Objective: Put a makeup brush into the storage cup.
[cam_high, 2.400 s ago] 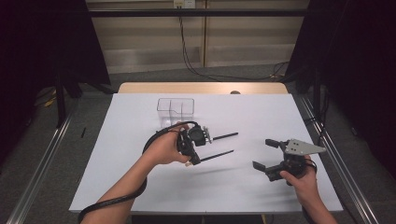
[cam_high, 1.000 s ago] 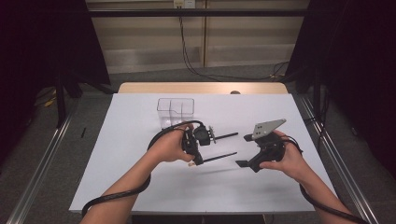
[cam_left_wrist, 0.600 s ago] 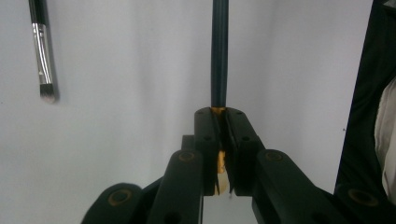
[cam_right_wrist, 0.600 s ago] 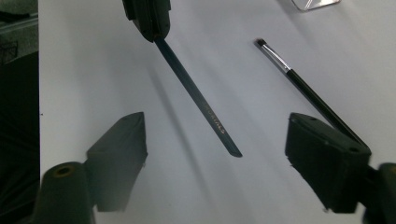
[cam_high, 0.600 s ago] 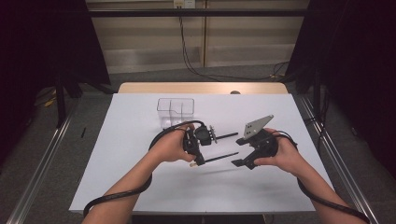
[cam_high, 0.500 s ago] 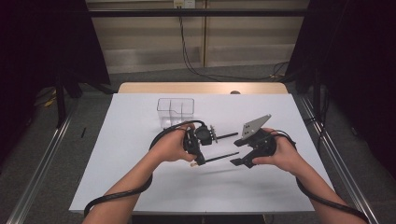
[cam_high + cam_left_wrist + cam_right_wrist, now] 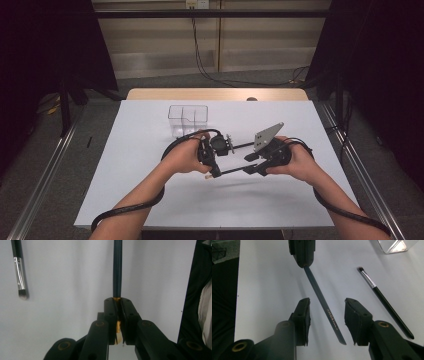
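Passing between hands, the dark slim brush (image 7: pixel 322 303) hangs over the middle of the white table (image 7: pixel 150 200), its ferrule end pinched in the left gripper (image 7: pixel 117 301), whose jaws are pressed together on it; its free handle lies between the spread jaws of the right gripper (image 7: pixel 327 312), so grasp and release remain. Just beside, in the gripper views, a second brush (image 7: pixel 384 302) lies flat; farther off, the high view adds a clear organiser (image 7: pixel 188 119)

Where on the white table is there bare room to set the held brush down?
Bare: near strip of the white table below both hands, and its left side. Crowded: centre, where left hand-held gripper grips the pencil-like brush handle, beside the loose brush and clear box.
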